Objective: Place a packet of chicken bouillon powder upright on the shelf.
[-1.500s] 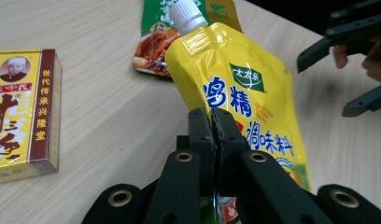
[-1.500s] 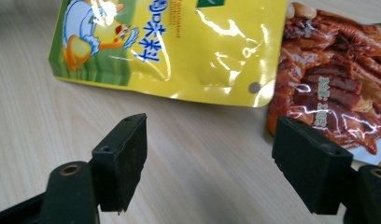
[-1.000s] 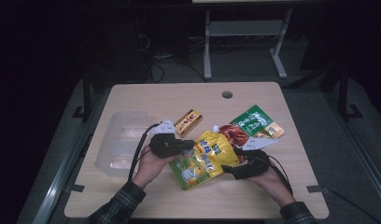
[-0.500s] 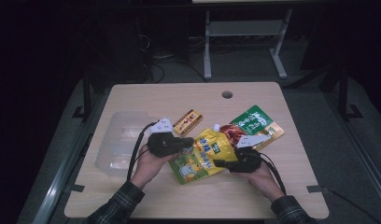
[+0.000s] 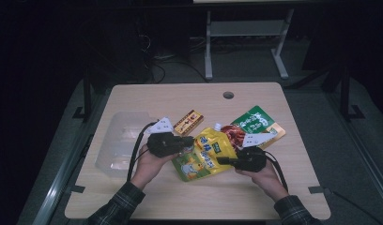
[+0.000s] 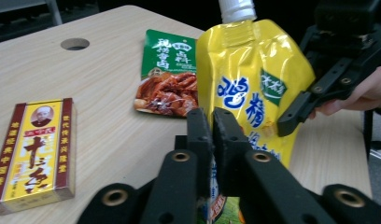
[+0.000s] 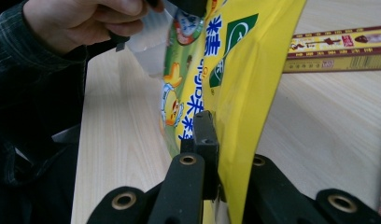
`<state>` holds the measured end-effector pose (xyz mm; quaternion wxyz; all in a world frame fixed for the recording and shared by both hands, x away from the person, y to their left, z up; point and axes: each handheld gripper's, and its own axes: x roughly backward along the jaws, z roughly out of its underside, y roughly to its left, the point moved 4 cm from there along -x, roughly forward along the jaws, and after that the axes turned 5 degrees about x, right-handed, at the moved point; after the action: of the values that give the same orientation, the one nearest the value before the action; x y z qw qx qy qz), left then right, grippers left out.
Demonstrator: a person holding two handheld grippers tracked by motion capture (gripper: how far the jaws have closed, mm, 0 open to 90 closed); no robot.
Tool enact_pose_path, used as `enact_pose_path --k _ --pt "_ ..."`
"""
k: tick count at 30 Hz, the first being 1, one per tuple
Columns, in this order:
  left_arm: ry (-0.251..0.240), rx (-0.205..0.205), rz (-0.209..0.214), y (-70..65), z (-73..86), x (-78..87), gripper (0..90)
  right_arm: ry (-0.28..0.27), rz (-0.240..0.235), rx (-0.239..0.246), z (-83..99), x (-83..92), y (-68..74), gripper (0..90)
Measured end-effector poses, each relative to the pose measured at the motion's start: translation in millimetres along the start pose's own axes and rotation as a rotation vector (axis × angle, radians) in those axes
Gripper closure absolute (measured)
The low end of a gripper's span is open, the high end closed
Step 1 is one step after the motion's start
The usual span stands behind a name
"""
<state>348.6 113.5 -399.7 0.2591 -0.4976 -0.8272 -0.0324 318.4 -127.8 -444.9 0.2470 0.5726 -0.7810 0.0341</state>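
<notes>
In the right gripper view the yellow spouted pouch [image 7: 235, 93] hides one jaw; the right gripper [image 5: 225, 161] has just closed and now pinches the pouch's edge. A second ago it stood open beside it. The left gripper [image 5: 188, 142] grips the opposite edge, loosening slightly. The pouch is held between them above the table [image 5: 274, 197]. Farther left, the clear plastic tray [image 5: 119, 140] looks empty.

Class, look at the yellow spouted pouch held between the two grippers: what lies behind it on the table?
Behind the yellow pouch lies a green food packet; its right edge is covered by the pouch.
</notes>
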Motion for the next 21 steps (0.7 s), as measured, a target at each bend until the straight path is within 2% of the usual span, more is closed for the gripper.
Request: enact_pose_path --k 3,6,10,15,21 --pt "0.006 -0.054 -0.061 -2.2 -2.9 1.2 72.2 -0.007 0.001 0.028 -4.8 2.2 2.3 90.0" --pt "0.020 -0.086 -0.079 -4.0 -5.6 5.9 61.3 -0.010 0.000 0.044 -7.6 3.8 3.6 90.0" --pt "0.010 -0.086 -0.085 -7.0 -6.6 14.4 50.6 -0.009 0.002 0.054 -11.3 5.9 6.2 90.0" --pt "0.016 -0.073 -0.070 -10.7 -2.7 25.4 46.3 -0.007 0.010 0.065 -17.2 5.7 9.5 90.0" --pt "0.032 -0.058 -0.056 -18.8 11.3 36.2 42.5 -0.020 0.014 0.064 -25.1 6.4 12.2 90.0"
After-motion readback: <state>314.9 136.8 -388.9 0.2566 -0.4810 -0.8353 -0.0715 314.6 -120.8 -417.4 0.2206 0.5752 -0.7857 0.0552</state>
